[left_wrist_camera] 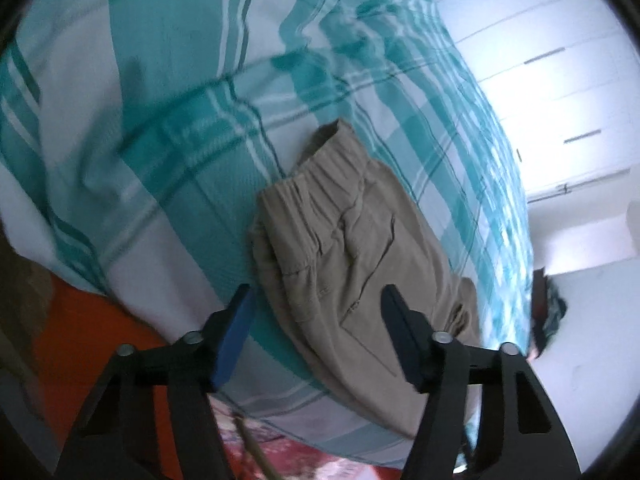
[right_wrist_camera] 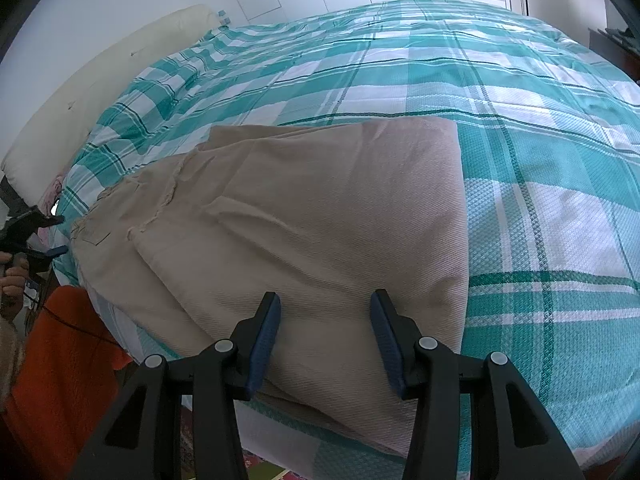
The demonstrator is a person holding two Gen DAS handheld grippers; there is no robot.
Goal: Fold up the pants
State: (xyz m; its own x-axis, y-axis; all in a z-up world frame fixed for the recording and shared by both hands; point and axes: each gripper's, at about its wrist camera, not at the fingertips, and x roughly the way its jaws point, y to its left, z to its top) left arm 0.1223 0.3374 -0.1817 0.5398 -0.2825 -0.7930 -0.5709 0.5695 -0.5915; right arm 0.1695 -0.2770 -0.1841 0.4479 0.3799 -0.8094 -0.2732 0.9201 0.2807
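1. Left wrist view: the left gripper [left_wrist_camera: 316, 304] hangs above the waist end of the beige pants [left_wrist_camera: 352, 240], its jaws partly apart with nothing clamped between the blue pads [left_wrist_camera: 234, 336]. The picture is smeared, so whether the tips touch the cloth cannot be told.
2. Only this view shows the gathered elastic waistband [left_wrist_camera: 320, 172] and a pocket seam.
3. Right wrist view: the right gripper [right_wrist_camera: 325, 300] sits over the folded leg end of the pants [right_wrist_camera: 320, 216], jaws moderately apart, gripping nothing visible.
4. Only this view shows the pants whole, folded and lying near the front edge of the teal plaid bedspread [right_wrist_camera: 520, 160], with a cream headboard [right_wrist_camera: 100, 92] at left.
5. It also shows the left gripper [right_wrist_camera: 56, 236] from outside, held by a hand [right_wrist_camera: 12, 276] just off the waist end.
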